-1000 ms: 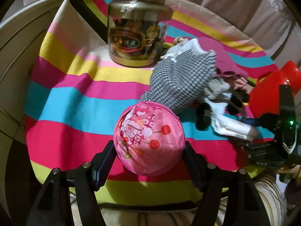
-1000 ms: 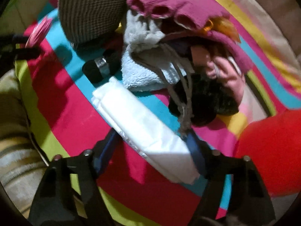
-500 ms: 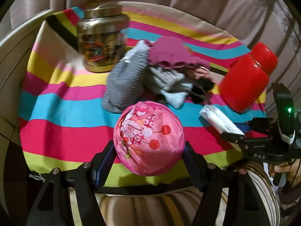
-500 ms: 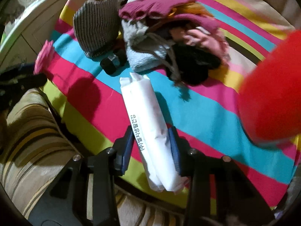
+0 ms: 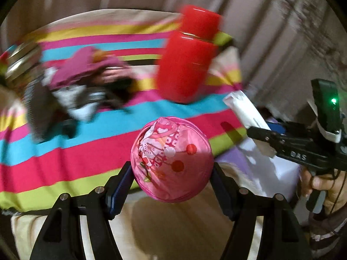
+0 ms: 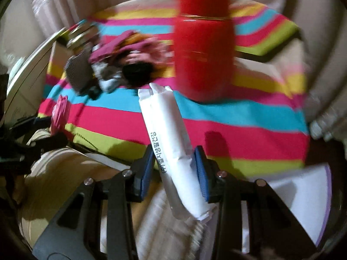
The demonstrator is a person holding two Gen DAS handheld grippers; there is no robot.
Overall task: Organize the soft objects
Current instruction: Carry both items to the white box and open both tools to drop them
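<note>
We note the left gripper [image 5: 172, 178] clamped on a round pink fabric pouch printed with cherries [image 5: 171, 160], held above the near edge of the striped multicolour cloth [image 5: 54, 151]. The right gripper [image 6: 174, 172] pinches a long white wrapped soft pack with black lettering [image 6: 169, 138], lifted clear. A blurred heap of soft garments [image 6: 121, 65] lies beside a red plastic jar [image 6: 203, 49].

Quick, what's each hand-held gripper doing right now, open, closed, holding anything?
Left hand-held gripper: closed on a round pink patterned fabric pouch.
Right hand-held gripper: closed on a long white soft plastic-wrapped packet.
</note>
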